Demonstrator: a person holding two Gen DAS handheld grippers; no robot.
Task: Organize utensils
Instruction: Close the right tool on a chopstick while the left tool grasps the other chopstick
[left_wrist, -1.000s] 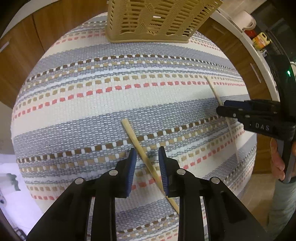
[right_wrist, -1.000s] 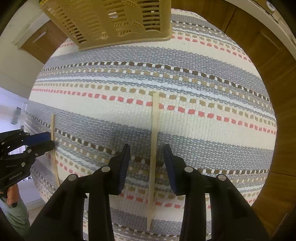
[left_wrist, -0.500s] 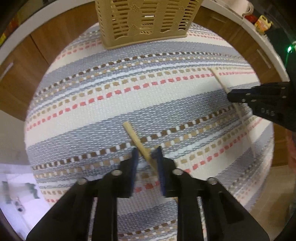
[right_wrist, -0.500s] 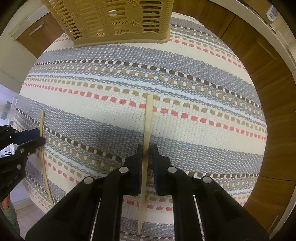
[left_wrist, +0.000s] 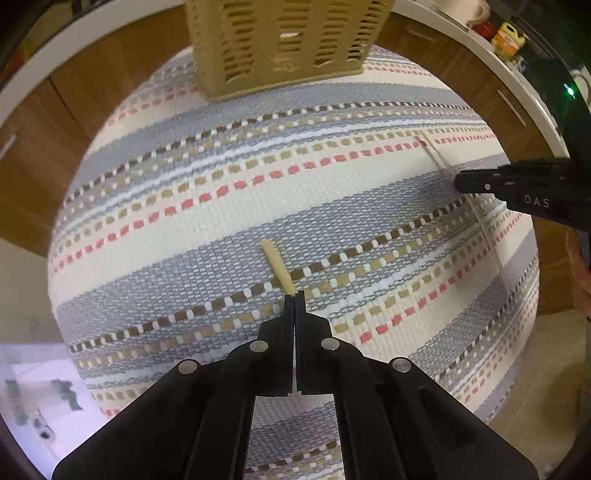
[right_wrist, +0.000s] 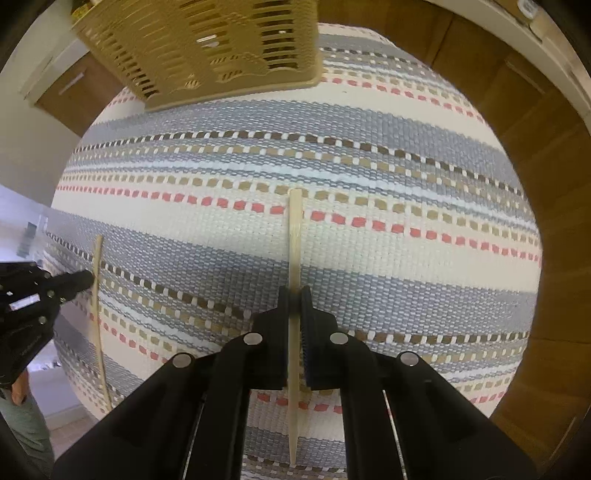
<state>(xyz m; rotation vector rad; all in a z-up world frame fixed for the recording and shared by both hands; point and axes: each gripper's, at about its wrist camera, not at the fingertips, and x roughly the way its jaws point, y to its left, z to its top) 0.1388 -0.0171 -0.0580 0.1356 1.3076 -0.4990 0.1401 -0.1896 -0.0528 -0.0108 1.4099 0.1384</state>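
Two pale wooden chopsticks are over a striped woven cloth (left_wrist: 221, 229). My left gripper (left_wrist: 294, 295) is shut on one chopstick (left_wrist: 277, 266), whose blunt end pokes out ahead of the fingertips. My right gripper (right_wrist: 294, 291) is shut on the other chopstick (right_wrist: 294, 236), which runs between the jaws and back under them. Each gripper shows in the other view: the right one (left_wrist: 517, 192) on its chopstick (left_wrist: 436, 155), the left one (right_wrist: 48, 288) on its chopstick (right_wrist: 96, 266). A tan slotted plastic basket (left_wrist: 288, 40) stands at the cloth's far edge.
Brown wooden cabinet fronts (right_wrist: 517, 92) curve around the far and right sides. A white counter edge with bottles (left_wrist: 508, 35) is at the upper right. The basket also shows in the right wrist view (right_wrist: 207, 48), up and left.
Both grippers went from open around their chopsticks to shut on them. Both have lifted slightly, and the basket looks nearer.
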